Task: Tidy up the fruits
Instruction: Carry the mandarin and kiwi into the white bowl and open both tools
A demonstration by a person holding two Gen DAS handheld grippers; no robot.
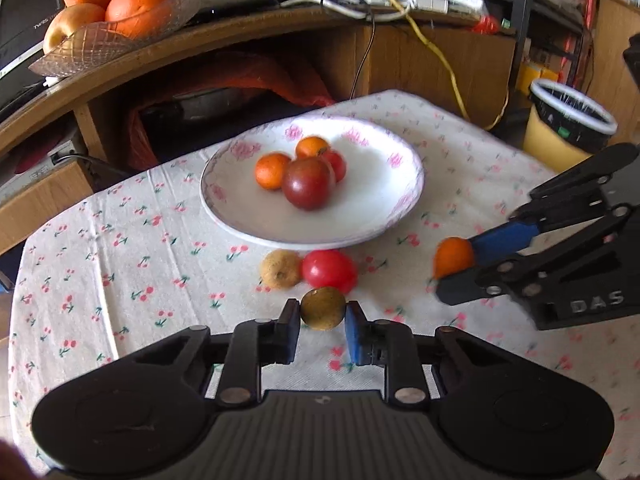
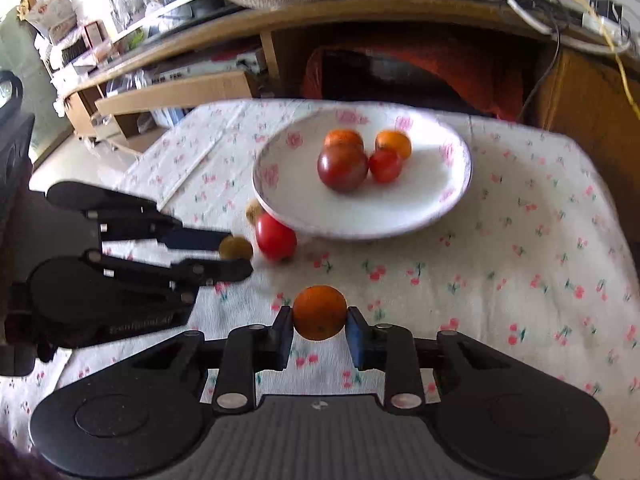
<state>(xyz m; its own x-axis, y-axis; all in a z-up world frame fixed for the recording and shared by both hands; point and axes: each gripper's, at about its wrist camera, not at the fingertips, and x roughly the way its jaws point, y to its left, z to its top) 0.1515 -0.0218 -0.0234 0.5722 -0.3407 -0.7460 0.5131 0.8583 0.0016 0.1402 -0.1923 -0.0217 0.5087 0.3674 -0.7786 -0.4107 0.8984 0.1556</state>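
While the left gripper [image 1: 323, 322] clamps a small brownish-green fruit [image 1: 323, 308] between its two fingers, the right gripper [image 2: 319, 330] is closed on a small orange [image 2: 319, 312] in the same way. Both fruits sit at the fingertips, above the cherry-print tablecloth [image 1: 120, 248]; whether either touches the cloth cannot be told. Each gripper also shows in the other's camera: the right one enters the left wrist view from the right side with its orange pinched at the tip, and the left one enters the right wrist view from the left side with the brownish fruit at its tip.

Beyond the grippers stands a white plate [image 1: 372, 216] with pink flowers on its rim. On it lie a dark red tomato [image 1: 309, 183], a smaller red tomato [image 1: 338, 164] behind it and two small oranges [image 1: 272, 171], all bunched together near the middle.

Just beside the plate's near edge, on the cloth, a bright red tomato [image 1: 329, 270] and a pale yellowish fruit [image 1: 280, 269] lie touching each other (the yellowish one is mostly hidden in the right wrist view).

On the wooden shelf [image 1: 248, 28] behind the table, a glass bowl [image 1: 100, 46] holds large oranges. A yellow bin [image 1: 560, 128] stands at the far right.
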